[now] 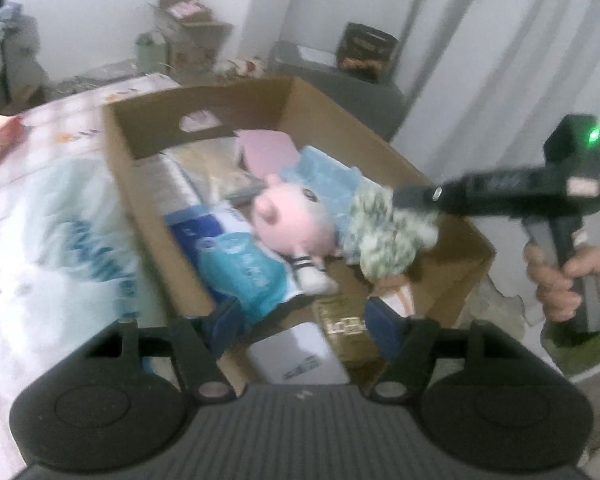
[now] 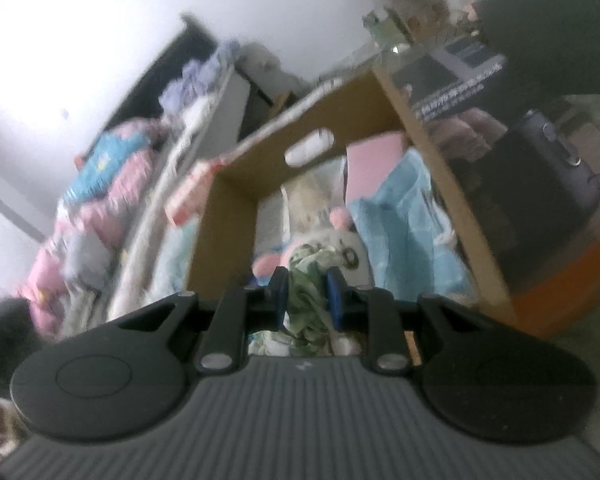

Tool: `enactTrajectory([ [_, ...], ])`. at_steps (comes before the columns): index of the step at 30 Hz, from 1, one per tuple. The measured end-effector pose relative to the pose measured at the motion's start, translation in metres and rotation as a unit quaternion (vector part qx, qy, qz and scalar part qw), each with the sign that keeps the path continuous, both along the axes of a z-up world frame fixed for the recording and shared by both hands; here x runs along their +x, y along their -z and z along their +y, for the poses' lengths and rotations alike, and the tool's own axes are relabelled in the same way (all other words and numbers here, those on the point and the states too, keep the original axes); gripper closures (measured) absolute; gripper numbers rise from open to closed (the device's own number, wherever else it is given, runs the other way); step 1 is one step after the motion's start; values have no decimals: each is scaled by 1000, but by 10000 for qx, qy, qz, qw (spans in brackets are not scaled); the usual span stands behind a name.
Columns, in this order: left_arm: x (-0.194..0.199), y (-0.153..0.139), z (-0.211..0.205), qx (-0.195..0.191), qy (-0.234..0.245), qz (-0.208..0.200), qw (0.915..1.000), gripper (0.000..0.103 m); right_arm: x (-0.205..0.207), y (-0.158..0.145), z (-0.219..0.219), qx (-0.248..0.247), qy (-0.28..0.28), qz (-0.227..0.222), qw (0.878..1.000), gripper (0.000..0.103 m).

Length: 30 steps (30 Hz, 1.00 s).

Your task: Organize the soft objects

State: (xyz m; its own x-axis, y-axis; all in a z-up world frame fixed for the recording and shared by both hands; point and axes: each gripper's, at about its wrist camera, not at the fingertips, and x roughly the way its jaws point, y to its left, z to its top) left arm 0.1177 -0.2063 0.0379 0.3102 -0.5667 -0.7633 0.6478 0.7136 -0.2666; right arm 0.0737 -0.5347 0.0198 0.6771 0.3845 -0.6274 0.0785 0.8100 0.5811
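Left wrist view: cardboard box (image 1: 452,240) fills the middle, already well loaded. Inside, counted: one pink plush toy (image 1: 296,220) near centre; one green-and-white patterned soft thing (image 1: 380,232) just at 3 o'clock of the plush, touching it; one light blue cloth (image 1: 324,168) at 12 o'clock of the plush; one pink flat piece (image 1: 268,148) further toward 11 o'clock; one blue-and-white pack (image 1: 244,264) at 7 o'clock. Other packets underneath too blurred to count. Left gripper (image 1: 304,320) hangs at 6 o'clock above the near box edge, jaws standing well apart, nothing between the blue pads. Right gripper (image 1: 416,196) comes in from 3 o'clock, one hand (image 1: 560,280) on its handle, tip pressed into the patterned soft thing.

Right wrist view: same box (image 2: 236,216) seen from its near end, one oval handle hole (image 2: 310,148) at 12 o'clock. Right gripper (image 2: 307,300) with jaws nearly closed, pinching the green-and-white patterned soft thing (image 2: 306,280) between two blue pads. Pink plush toy (image 2: 268,266) just beyond at 11 o'clock, light blue cloth (image 2: 404,224) at 2 o'clock. Bed (image 2: 100,208) at 9 o'clock carrying a heap of pink and blue bedding, uncounted.

Judged progress: late. Several soft things already boxed; patterned piece inside the box but not yet released. Left to do, likely: letting go, then anything soft outside the box.
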Motion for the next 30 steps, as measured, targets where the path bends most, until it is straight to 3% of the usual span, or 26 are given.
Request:
enactTrajectory([
  [4, -7, -5, 22, 18, -245, -224, 9994, 29, 15, 22, 24, -754, -133, 530, 9956, 76],
  [7, -14, -7, 39, -50, -468, -403, 9981, 26, 17, 28, 32, -1026, -62, 587, 9930, 68],
  [10, -23, -7, 54, -190, -687, -553, 9959, 21, 11, 20, 37, -1250, 125, 402, 9913, 51],
  [12, -27, -6, 61, -295, -849, -611, 9941, 20, 4, 11, 39, -1283, 294, 212, 9911, 48],
  [16, -37, -4, 77, -357, -1310, -780, 9877, 10, -20, -5, 45, -966, 624, -114, 9933, 26],
  [21, -50, -2, 87, -63, -1819, -995, 9782, 3, -62, -28, 77, -1101, 677, -579, 9899, 9],
  [22, -53, -2, 89, 6, -1903, -1035, 9762, 1, -70, -31, 86, -1204, 649, -656, 9884, 2],
  [27, -71, -4, 100, 159, -2292, -1224, 9655, 0, -98, -39, 126, -1750, 519, -745, 9804, 1],
  [30, -81, -4, 100, 464, -2461, -1398, 9580, 0, -109, -41, 144, -2012, 399, -663, 9765, 1],
])
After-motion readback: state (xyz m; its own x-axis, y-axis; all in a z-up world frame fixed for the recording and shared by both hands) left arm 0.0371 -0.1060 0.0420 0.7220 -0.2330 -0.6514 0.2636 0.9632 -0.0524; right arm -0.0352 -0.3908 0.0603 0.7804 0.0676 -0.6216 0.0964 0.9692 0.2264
